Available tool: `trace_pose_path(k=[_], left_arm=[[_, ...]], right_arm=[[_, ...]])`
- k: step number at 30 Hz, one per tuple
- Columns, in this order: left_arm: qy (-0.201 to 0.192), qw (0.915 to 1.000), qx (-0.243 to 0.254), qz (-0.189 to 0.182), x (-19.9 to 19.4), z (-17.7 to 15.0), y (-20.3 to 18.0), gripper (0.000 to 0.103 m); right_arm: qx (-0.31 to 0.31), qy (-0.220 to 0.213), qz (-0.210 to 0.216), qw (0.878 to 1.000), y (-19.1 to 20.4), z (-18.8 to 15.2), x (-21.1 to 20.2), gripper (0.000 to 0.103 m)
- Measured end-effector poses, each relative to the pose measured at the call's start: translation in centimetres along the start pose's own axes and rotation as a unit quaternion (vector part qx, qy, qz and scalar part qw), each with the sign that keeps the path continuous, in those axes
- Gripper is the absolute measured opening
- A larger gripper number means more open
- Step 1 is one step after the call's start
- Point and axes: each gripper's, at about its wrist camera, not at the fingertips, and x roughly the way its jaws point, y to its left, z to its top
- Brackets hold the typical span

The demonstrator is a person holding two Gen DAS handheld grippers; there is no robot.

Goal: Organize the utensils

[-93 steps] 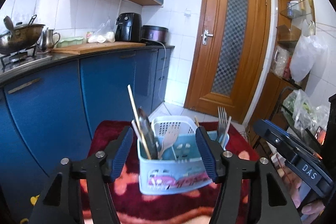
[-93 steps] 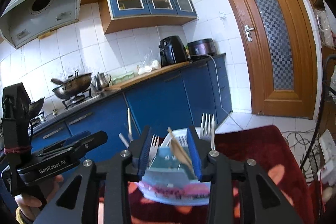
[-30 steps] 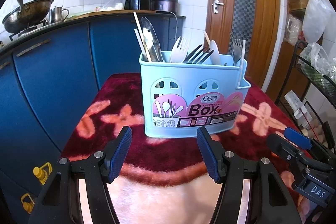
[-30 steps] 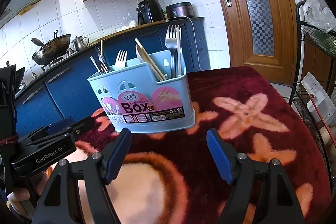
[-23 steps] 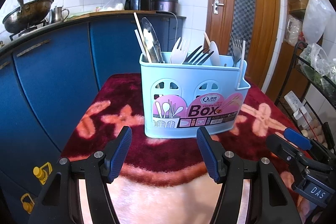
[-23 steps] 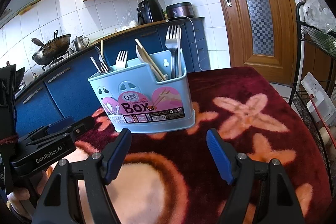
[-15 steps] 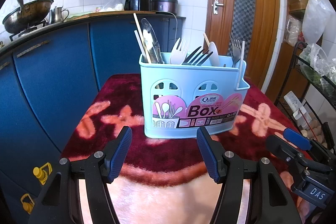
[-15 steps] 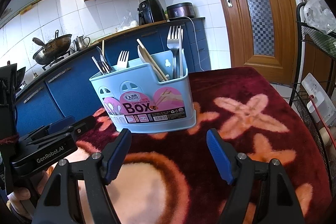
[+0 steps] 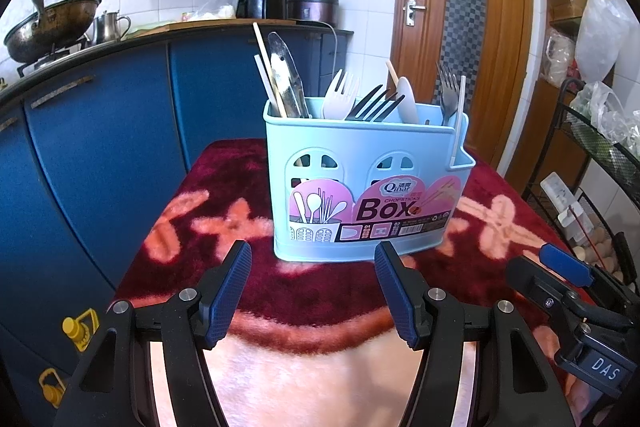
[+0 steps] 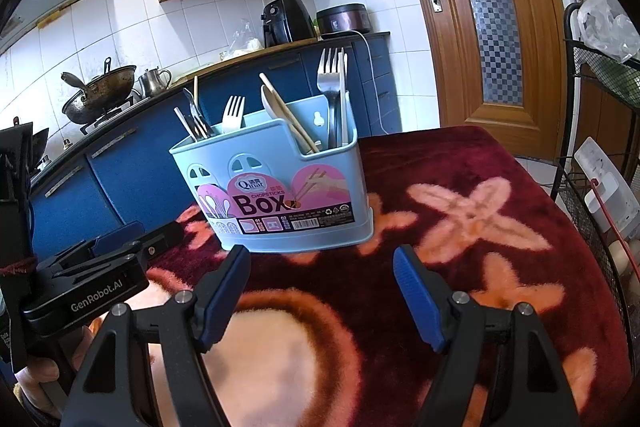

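Both tongs hang empty with jaws spread wide: the left tongs and the right tongs sit just short of the pale blue utensil box, which stands upright on the red floral cloth covering the bench. Forks, chopsticks and spoons already stand in its compartments, so the sorting looks about finished; nothing loose shows to pick next. The label reads "Qinar CHOPSTICKS BOX"; the tools read "GenRobot.AI" and "DAS".
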Motion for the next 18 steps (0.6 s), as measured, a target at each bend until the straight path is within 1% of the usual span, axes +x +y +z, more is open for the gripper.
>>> trace_pose_path(k=[13,18], left_arm=[[0.006,1.0,-0.001,-0.001,0.26,-0.39,-0.13,0.066],[0.01,0.9999,-0.002,-0.002,0.43,-0.35,0.13,0.066]], right_arm=[[0.001,0.001,0.0,1.0,0.01,-0.02,0.0,0.076],[0.003,0.003,-0.001,1.0,0.17,-0.52,-0.02,0.076]])
